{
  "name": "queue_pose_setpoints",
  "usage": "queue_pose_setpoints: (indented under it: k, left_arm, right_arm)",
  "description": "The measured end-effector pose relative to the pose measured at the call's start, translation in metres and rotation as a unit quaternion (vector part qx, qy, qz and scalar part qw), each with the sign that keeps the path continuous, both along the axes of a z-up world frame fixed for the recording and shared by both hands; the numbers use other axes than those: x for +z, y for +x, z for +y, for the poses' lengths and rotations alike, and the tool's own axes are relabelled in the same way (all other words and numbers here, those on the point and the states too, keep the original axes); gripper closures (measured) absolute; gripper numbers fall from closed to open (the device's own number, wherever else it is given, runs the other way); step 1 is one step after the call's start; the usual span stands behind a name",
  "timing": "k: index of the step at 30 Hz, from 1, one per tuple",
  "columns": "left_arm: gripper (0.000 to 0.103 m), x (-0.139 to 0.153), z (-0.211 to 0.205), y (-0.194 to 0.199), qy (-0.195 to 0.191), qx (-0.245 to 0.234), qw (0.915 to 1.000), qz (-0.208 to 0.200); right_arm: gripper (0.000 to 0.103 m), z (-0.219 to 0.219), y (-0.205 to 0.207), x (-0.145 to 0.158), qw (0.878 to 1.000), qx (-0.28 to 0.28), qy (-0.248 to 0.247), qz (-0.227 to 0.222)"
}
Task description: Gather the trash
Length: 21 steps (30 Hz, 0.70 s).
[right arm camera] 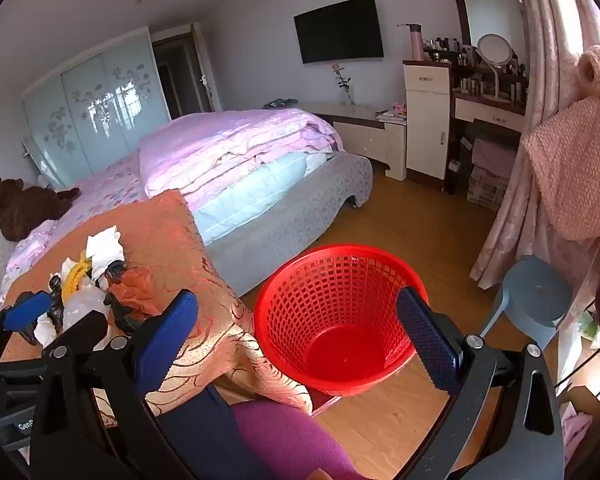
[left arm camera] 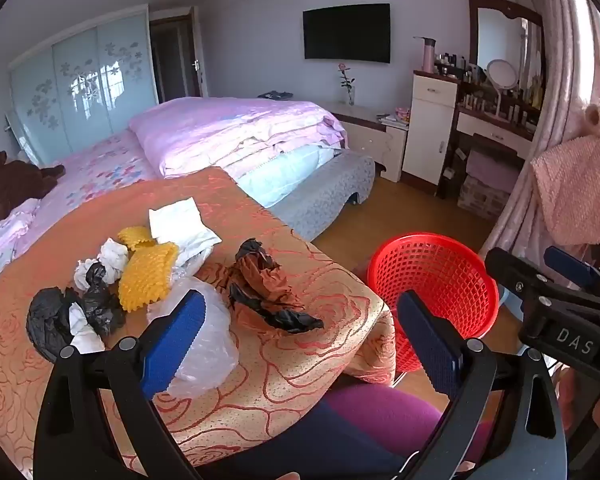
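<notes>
Trash (left arm camera: 148,276): crumpled bags, tissues, yellow foam, heaped on the orange tablecloth (left arm camera: 284,364), beside the red basket (right arm camera: 336,320), partly hidden by the pads. Left gripper (left arm camera: 300,340), right gripper (right arm camera: 296,344): jaws spread, holding nothing. Right gripper lettering: "DAS", cut off.

Table (left arm camera: 284,364) draped in orange-gold rose-pattern cloth. On it: clear plastic bag (left arm camera: 208,336) near front, crumpled brown-and-black wrapper (left arm camera: 268,288) toward right edge, yellow foam netting (left arm camera: 146,276), white paper (left arm camera: 180,228) further back, black bag (left arm camera: 50,316) at left, white tissue wads (left arm camera: 112,256) between. Wooden floor (right arm camera: 420,216) beside table carries red mesh basket (right arm camera: 336,320) and grey stool (right arm camera: 536,292).
</notes>
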<state>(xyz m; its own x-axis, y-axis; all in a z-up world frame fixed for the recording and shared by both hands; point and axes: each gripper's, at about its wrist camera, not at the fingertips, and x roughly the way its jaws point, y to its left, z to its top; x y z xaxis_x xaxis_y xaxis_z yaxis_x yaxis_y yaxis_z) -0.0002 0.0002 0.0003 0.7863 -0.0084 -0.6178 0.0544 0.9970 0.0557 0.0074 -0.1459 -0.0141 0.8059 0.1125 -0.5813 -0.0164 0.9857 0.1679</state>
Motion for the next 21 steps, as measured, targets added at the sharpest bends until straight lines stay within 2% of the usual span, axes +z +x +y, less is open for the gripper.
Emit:
queue_pose_setpoints:
  k: [7,15,21]
  left_arm:
    - [0.01,-0.001,0.002,0.003,-0.001,0.004,1.0,0.002]
    - [0.01,0.001,0.006,0.007,-0.002,0.015,0.9999,-0.006]
    - [0.01,0.001,0.005,0.008,0.003,0.018,0.9998,-0.012]
  right_arm:
    - [0.007,0.0,0.002,-0.002,1.0,-0.003,-0.001,0.005]
    - [0.007,0.002,-0.001,-0.014,1.0,-0.015,-0.018,-0.014]
    - [0.007,0.004,0.002,-0.004,1.0,-0.011,-0.024,-0.015]
